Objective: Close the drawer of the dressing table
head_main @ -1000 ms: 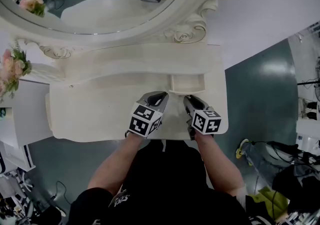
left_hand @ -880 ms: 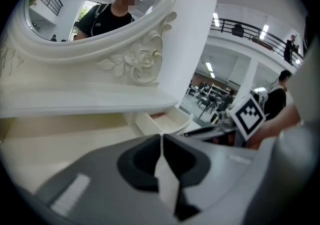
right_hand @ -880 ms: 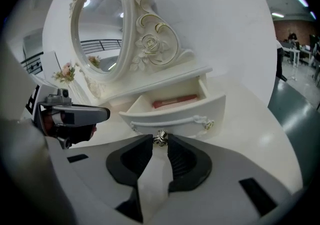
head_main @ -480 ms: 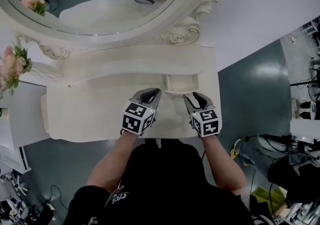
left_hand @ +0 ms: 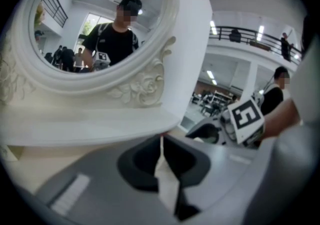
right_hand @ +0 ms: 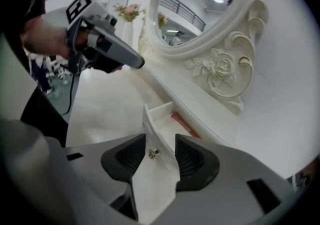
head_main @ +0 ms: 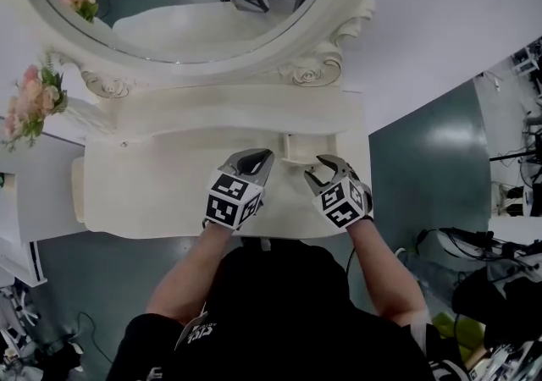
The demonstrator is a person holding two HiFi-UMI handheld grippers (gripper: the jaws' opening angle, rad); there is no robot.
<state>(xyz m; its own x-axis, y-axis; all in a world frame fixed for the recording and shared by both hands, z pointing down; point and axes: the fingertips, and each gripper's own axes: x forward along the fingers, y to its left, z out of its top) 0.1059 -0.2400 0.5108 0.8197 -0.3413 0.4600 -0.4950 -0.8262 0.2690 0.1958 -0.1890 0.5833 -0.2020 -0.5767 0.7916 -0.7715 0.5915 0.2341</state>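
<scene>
**A:** Right gripper has just been opening. Its jaws are wide now, with the tiny knob between them, untouched. Left gripper is pinched closed on nothing.

**B:** So the drawer is sticking out of the ledge at the right end of the surface. Push it off-centre and I reckon it skews and jams, or a jaw snags that knob. The red thing inside might catch too.

Small white drawer — open, metal-knobbed — at right end of dressing table.
</scene>
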